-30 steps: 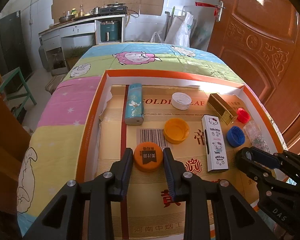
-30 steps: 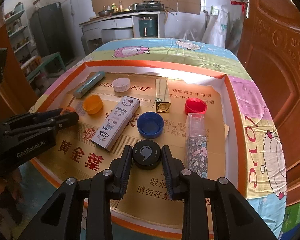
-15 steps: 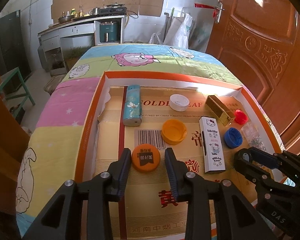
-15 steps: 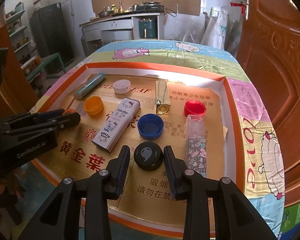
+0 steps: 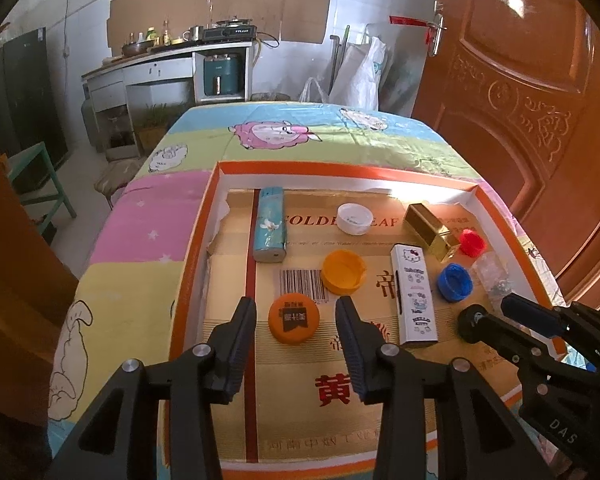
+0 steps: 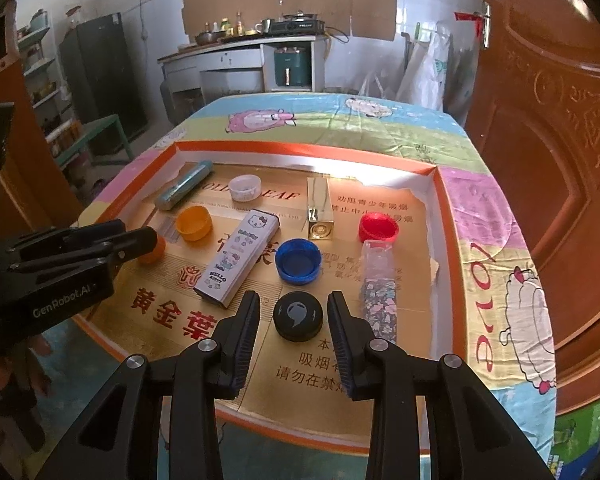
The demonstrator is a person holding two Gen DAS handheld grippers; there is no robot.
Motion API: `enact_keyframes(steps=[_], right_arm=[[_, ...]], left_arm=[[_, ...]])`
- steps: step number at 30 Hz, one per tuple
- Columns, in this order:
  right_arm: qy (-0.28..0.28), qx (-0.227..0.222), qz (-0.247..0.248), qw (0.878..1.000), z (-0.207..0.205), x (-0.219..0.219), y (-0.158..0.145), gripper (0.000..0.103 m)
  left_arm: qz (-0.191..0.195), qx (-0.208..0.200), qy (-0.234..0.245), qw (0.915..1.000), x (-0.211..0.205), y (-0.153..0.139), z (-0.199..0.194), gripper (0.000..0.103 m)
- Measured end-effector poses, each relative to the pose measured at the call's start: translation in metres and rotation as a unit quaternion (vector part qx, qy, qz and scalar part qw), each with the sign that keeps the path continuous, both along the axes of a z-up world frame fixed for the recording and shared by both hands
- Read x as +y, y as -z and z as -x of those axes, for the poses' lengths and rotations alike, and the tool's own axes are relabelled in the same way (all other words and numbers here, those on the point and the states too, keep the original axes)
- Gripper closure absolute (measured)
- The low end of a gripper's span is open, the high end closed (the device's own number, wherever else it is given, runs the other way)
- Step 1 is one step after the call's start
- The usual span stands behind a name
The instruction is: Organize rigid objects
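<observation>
The left gripper [image 5: 296, 322] has just been opening around the orange lid [image 5: 293, 323]; the right gripper [image 6: 294, 322] stands spread beside the black lid [image 6: 298, 316]; both lids sit near the tray's [image 5: 188, 272] front edge; other things lie scattered, so much is left.

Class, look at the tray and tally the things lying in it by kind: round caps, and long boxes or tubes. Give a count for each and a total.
Round caps: 6 (orange printed, orange open, white, blue, red, black)
Long boxes or tubes: 4 (teal, Hello Kitty, gold, floral)
Total: 10
</observation>
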State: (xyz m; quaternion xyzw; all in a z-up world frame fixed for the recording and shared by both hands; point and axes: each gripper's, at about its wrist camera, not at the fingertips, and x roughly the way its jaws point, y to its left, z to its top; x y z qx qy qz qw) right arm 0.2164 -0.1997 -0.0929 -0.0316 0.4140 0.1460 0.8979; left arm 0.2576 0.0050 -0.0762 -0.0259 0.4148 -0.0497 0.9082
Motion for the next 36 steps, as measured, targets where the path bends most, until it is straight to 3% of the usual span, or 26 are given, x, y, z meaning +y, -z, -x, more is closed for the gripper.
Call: enact_keyframes(steps=[6, 10, 36], right_arm=[[0.001, -0.011, 0.000, 1.000, 0.012, -0.002, -0.012, 0.067], [0.001, -0.019, -0.001, 1.000, 0.022, -0.002, -0.022, 0.067], [0.005, -0.063, -0.007, 0.998, 0.108, 0.003, -0.064, 0.067]], left_arm=[[0.002, -0.013, 0.000, 0.9999, 0.001, -0.012, 0.011, 0.061], [0.004, -0.019, 0.000, 0.9998, 0.001, -0.021, 0.020, 0.055], [-0.009, -0.068, -0.020, 0.9975, -0.001, -0.066, 0.108, 0.055]])
